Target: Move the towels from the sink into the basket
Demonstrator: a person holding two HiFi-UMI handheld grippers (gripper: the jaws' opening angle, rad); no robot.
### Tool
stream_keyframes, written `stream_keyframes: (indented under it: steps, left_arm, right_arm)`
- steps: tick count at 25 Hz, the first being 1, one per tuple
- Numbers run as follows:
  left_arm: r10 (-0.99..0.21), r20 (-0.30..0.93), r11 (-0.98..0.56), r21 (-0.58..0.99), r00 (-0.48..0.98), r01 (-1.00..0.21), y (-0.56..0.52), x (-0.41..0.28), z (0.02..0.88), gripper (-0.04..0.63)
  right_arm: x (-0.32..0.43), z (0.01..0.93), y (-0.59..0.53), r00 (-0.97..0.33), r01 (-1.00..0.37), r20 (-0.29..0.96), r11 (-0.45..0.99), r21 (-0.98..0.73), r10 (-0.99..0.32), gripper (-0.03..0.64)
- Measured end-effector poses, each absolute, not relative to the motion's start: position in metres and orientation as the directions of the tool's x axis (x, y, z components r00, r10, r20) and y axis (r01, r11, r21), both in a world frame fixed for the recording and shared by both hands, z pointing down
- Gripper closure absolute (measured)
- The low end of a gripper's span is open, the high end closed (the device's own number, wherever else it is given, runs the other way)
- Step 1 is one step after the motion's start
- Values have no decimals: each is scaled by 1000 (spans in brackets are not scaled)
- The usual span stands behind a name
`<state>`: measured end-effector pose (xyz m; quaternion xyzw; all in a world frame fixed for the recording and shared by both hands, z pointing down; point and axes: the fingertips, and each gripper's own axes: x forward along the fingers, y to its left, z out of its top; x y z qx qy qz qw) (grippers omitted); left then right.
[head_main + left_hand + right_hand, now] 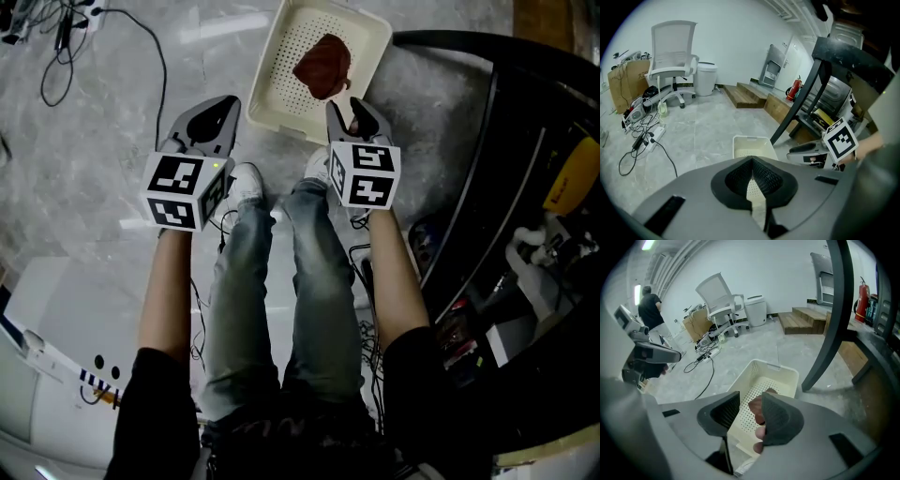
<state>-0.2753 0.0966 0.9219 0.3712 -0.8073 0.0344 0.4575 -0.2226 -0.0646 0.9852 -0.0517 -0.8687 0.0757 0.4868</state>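
Right gripper [746,414]: jaws apart, nothing between them, tips at the near edge of the basket [281,56]. Left gripper [754,178]: jaws closed together, empty, just left of the basket. Towel [323,66]: dark red, crumpled, lying inside the white perforated basket, which sits on the grey floor [94,141].
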Motion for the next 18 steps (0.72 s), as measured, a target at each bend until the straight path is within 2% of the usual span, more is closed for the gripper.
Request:
stream_keyframes:
  steps: [3, 18]
  left_arm:
    - [-577, 755, 718, 287, -310, -634, 96, -275, 893, 580]
    - [-600, 726, 713, 294, -337, -637, 81, -266, 761, 580]
  right_arm:
    - [-227, 950, -64, -544, 11, 828, 988, -151, 133, 512]
    - [-223, 783, -72, -644, -16, 763, 997, -82, 53, 601]
